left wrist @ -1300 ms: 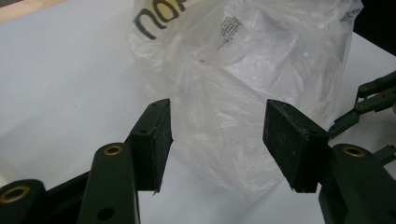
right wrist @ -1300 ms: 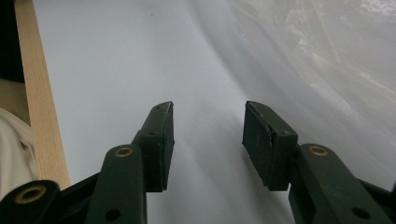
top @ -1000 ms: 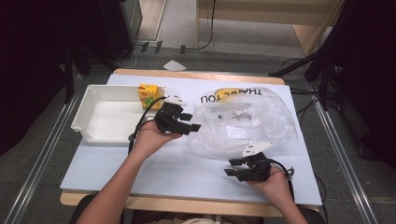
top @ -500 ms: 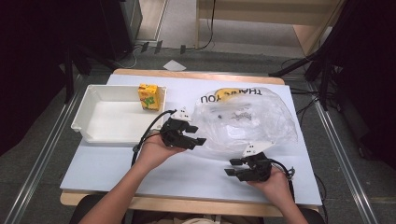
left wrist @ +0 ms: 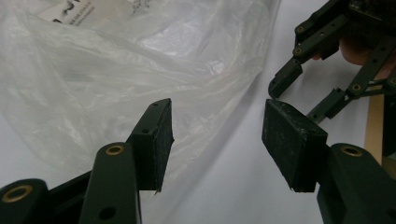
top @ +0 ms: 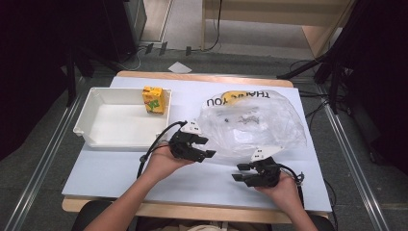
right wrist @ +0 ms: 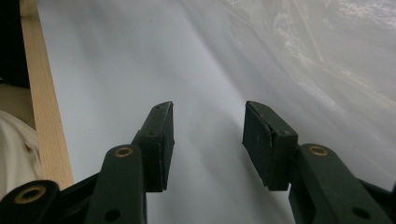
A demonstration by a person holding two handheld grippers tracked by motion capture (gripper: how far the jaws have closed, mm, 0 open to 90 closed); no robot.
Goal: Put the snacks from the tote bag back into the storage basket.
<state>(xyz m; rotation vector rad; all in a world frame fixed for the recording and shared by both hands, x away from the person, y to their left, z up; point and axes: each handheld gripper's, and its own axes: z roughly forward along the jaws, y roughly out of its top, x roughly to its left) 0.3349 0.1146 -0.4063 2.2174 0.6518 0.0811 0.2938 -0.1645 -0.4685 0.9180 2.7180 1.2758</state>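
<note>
Clear plastic bag (top: 255, 122) lies just ahead of the left tool (top: 201, 147), nearer than the right tool (top: 239, 172); both spread wide.

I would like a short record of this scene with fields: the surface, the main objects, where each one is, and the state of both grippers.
surface: table with a pale blue-white top
bag: clear plastic bag, crumpled, lying on the right half of the table, printed letters at its far edge
tray: white tray on the left half of the table
carton: yellow carton standing upright in the tray's far right corner
left gripper: jaws open, nothing between them, at the bag's near left edge
right gripper: jaws open, nothing between them, just in front of the bag's near edge
</note>
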